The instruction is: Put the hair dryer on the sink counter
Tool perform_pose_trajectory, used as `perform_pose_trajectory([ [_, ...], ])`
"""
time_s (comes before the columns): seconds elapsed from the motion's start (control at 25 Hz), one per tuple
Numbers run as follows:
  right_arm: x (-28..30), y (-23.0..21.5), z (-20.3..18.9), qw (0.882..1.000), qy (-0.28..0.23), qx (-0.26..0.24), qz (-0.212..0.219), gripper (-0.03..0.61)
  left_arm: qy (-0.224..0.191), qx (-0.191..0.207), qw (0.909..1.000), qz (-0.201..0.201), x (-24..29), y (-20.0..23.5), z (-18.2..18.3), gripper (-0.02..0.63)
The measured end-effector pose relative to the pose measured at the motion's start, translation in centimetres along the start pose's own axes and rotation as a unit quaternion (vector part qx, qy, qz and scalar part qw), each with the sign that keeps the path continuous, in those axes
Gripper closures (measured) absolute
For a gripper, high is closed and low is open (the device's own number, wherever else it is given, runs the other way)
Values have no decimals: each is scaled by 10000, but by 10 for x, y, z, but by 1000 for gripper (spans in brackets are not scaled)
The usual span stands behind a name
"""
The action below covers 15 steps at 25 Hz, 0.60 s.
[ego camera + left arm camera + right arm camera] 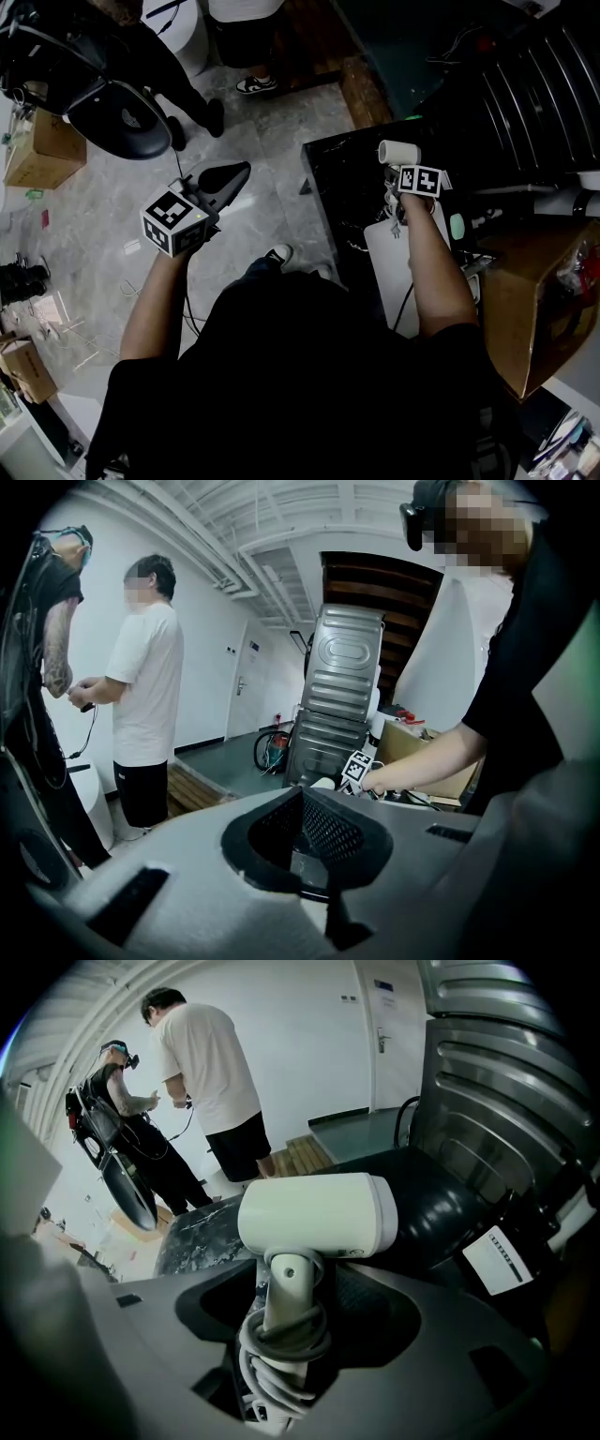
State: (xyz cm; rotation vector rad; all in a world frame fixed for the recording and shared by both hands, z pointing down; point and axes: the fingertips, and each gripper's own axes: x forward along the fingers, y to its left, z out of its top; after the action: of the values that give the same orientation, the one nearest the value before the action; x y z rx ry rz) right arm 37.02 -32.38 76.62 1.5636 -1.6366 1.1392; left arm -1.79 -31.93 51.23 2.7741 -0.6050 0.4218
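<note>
Hair dryer: white plastic hair dryer [319, 1215] with a barrel body, its grey cord [281, 1358] wound tight round the handle. In the head view the barrel [397, 151] shows over the black marbled counter top [342, 187].
Right gripper: the right gripper [305, 1330] is aimed steeply down at the counter top with its jaws spread wide. The wrapped handle stands between them with a dark gap on either side and the pads not pressing. Reads as let go.
Why the handle: it is the slim part a two-jaw tool can close on, and the coiled cord cannot trail or snag.
Left gripper: the left gripper [230, 176] is held out over the grey floor [272, 131], well apart from the counter top, jaws together with nothing between. Judged idle and parked clear of the work.
Contact: the dryer's base is hidden behind the jaws, so I cannot confirm it rests fully on the top.
Stage: placement judged done or nearly so.
Risk: on backing off, a jaw could catch a cord loop and drag the dryer.
</note>
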Motion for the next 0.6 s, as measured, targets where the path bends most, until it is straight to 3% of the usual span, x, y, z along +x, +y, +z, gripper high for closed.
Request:
perform_pose_trajectory([
  [0.6, -57, 2, 1, 9967, -664, 451, 146, 307, -85, 78, 9992, -390, 10, -26, 7, 600],
])
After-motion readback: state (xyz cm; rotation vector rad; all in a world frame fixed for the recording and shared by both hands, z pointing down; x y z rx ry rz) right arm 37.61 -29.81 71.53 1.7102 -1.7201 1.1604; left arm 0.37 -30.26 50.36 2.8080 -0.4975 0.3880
